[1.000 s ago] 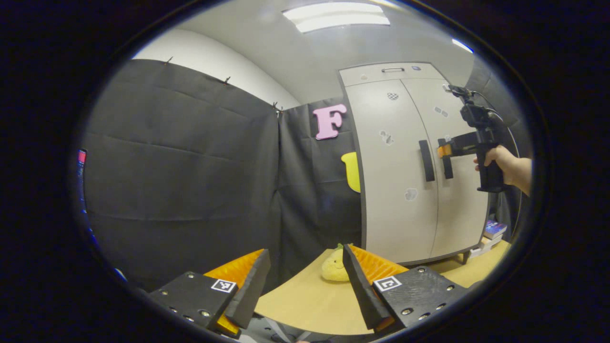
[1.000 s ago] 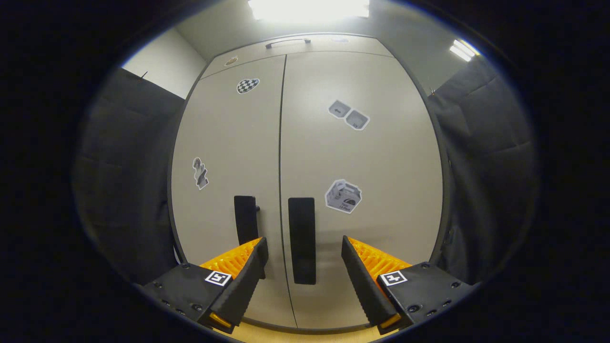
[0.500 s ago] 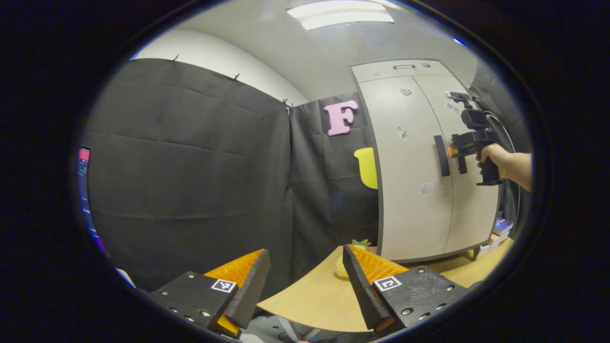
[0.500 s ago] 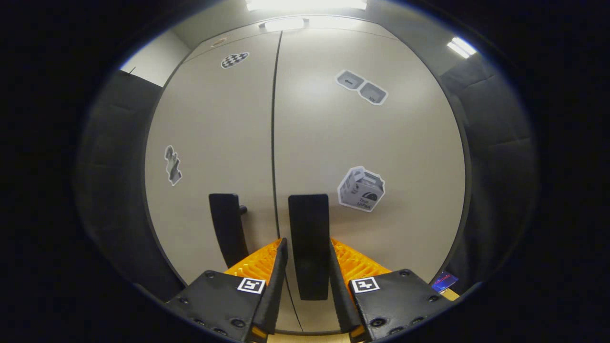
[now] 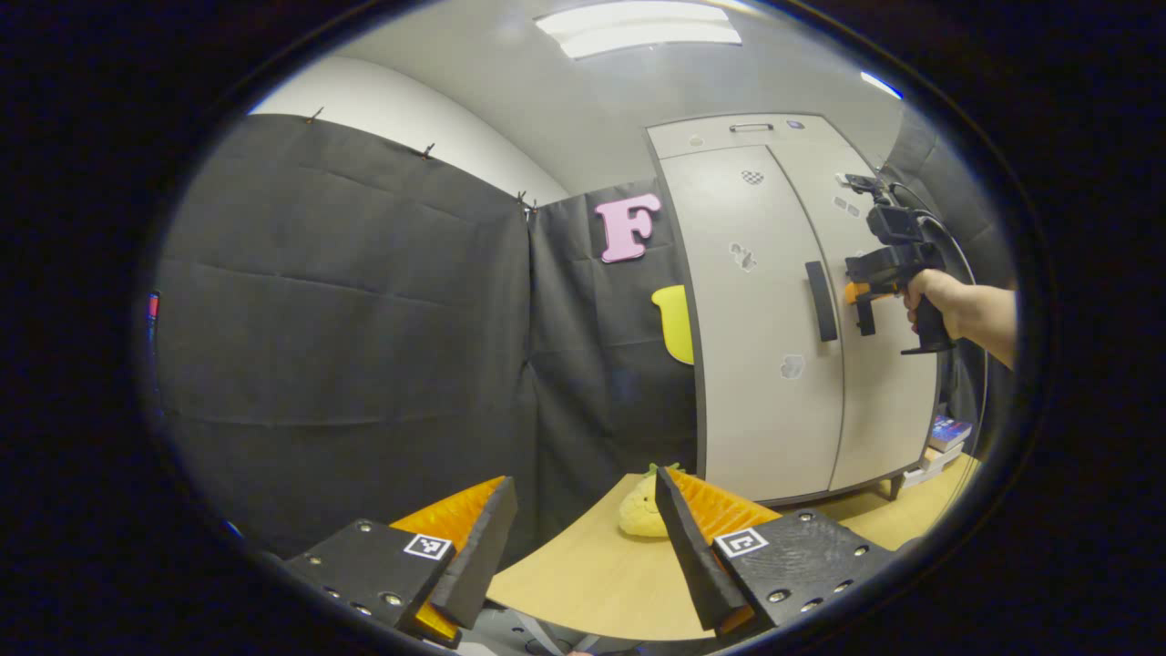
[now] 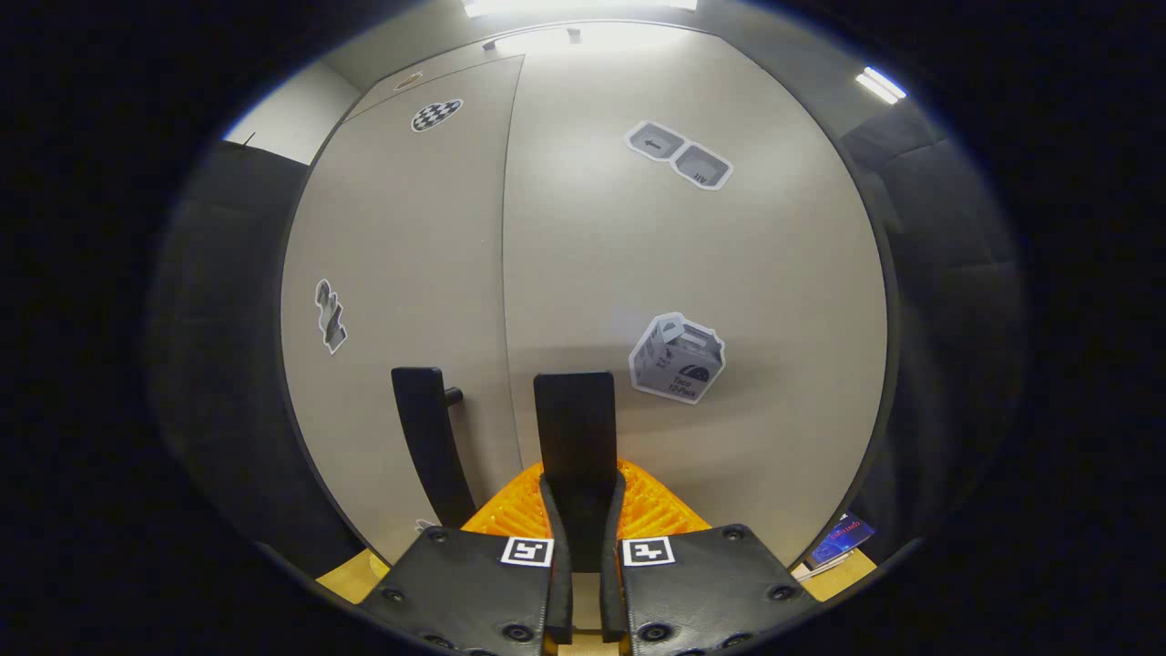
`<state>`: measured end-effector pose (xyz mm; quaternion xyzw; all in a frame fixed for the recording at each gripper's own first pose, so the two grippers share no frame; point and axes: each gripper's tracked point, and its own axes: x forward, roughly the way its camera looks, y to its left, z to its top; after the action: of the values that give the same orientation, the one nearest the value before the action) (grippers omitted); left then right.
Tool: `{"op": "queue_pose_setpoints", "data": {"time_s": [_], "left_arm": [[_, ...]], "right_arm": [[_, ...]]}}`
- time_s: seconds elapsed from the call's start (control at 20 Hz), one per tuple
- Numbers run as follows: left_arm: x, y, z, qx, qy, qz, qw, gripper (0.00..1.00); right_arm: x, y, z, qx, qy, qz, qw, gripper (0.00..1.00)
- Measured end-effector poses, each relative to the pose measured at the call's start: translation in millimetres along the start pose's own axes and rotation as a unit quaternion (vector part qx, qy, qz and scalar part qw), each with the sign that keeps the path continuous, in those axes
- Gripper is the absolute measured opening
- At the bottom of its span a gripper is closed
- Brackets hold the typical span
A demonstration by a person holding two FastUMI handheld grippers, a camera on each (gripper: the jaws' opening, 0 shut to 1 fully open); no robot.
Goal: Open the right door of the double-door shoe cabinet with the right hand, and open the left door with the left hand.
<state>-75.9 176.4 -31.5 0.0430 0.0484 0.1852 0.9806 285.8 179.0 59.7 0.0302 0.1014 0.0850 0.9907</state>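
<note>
Closing in over the last second, the right gripper (image 6: 583, 538) is now pinching the right door's handle (image 6: 574, 428), where earlier its fingers were standing wide on either side of the bar. Taking the shoe cabinet (image 5: 774, 310) as the landmark and going left to right: well to the left of it, the left gripper (image 5: 583, 547) is hanging back over the wooden table (image 5: 583, 583) with its tongs spread wide and holding nothing, presumably waiting its turn, with a yellow plush toy (image 5: 640, 510) lying near the cabinet's left foot just past its fingers. On the cabinet front, the left door (image 6: 401, 273) is sitting flush and closed, its own dark handle (image 6: 428, 446) untouched just left of the centre seam. Right of that seam, the right door (image 6: 692, 273) is also looking closed or barely cracked; the seam is still reading as a thin line. Both fingers of the right gripper are pressing on the vertical bar from its two sides, low on its length, a grip that should let the pull swing the door outward on its right-hand hinges. In the left gripper view, a hand (image 5: 938, 296) is holding that gripper level against the door. Beyond the cabinet's right foot, some books (image 5: 947, 433) are lying on the floor. Opening the right door appears to be the step in hand.
</note>
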Motion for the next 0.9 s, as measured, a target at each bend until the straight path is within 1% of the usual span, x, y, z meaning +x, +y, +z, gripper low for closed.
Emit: {"op": "queue_pose_setpoints", "data": {"time_s": [0.1,0.2,0.35,0.4,0.45,0.5,0.6,0.65,0.7,0.9], "left_arm": [[0.6,-6.4,2.3,-0.003,-0.004,-0.007,1.0,0.89],[2.8,-14.8,2.8,-0.009,-0.003,-0.016,1.0,0.89],[8.3,-35.9,7.5,-0.018,-0.005,-0.034,0.999,0.89],[9.2,-44.6,9.8,-0.019,-0.007,-0.042,0.999,0.89],[9.6,-52.8,12.9,-0.019,-0.01,-0.049,0.999,0.89],[9.1,-61.6,15.4,-0.019,-0.012,-0.057,0.998,0.89],[7.4,-76.4,19.5,-0.016,-0.018,-0.071,0.997,0.89],[7.1,-83.2,20.8,-0.014,-0.019,-0.078,0.997,0.89],[7.5,-89.6,20.9,-0.012,-0.02,-0.082,0.996,0.89],[7.1,-108.8,21.2,-0.014,-0.018,-0.1,0.995,0.89]], "right_arm": [[-10.5,0.6,-1.4,0.004,0.009,0.016,1.0,0.14],[-29.7,-2.6,-2.7,0.007,0.016,0.04,0.999,0.13],[-56.4,-10.3,-3.6,0.002,0.022,0.065,0.998,0.13],[-65.2,-13.0,-3.4,0.006,0.025,0.073,0.997,0.1],[-73.6,-16.7,-4.4,0.008,0.026,0.078,0.997,0.13],[-80.4,-20.1,-5.0,0.008,0.029,0.082,0.996,0.14],[-92.7,-25.9,-5.1,0.006,0.03,0.089,0.996,0.13],[-98.1,-29.7,-5.1,0.004,0.03,0.091,0.995,0.1],[-103.3,-32.7,-4.9,0.005,0.031,0.094,0.995,0.13],[-124.4,-47.4,-4.7,0.01,0.033,0.104,0.994,0.13]]}}
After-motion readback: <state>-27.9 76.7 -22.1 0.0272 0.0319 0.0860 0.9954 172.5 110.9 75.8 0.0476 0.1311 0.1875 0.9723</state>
